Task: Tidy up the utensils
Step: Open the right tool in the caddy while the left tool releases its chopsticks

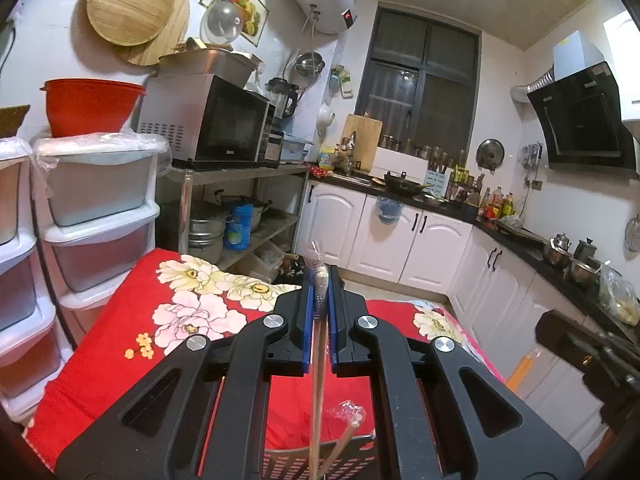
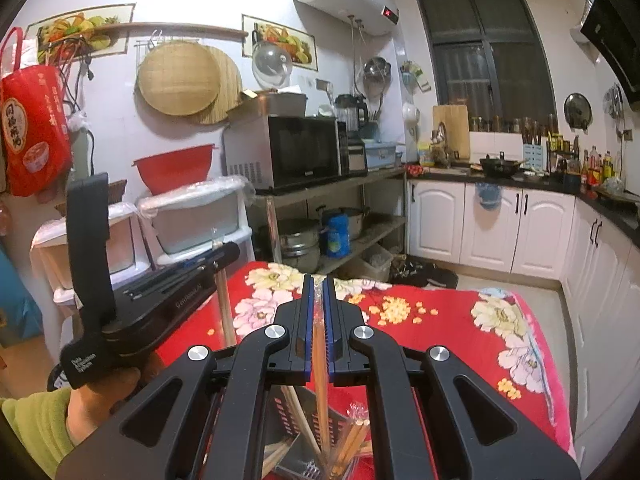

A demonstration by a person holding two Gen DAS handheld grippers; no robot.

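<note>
My left gripper (image 1: 320, 276) is shut on a pair of wooden chopsticks (image 1: 319, 344) in a clear plastic sleeve, whose tip pokes up past the fingers. They slant down to a perforated metal holder (image 1: 288, 458) at the bottom edge, where another wrapped pair (image 1: 347, 420) leans. My right gripper (image 2: 316, 280) is shut on a second pair of chopsticks (image 2: 319, 360) that reaches down into the same holder (image 2: 280, 436), among several chopsticks (image 2: 354, 440). The left gripper (image 2: 230, 250) shows at the left, held by a hand (image 2: 104, 396), its chopsticks (image 2: 224, 308) hanging below.
The holder stands on a table under a red floral cloth (image 2: 452, 320). White plastic drawers (image 1: 96, 216) with a red bowl (image 1: 90, 106) on top stand at the left. Behind are a metal shelf with a microwave (image 2: 296, 152) and white cabinets (image 2: 500, 228).
</note>
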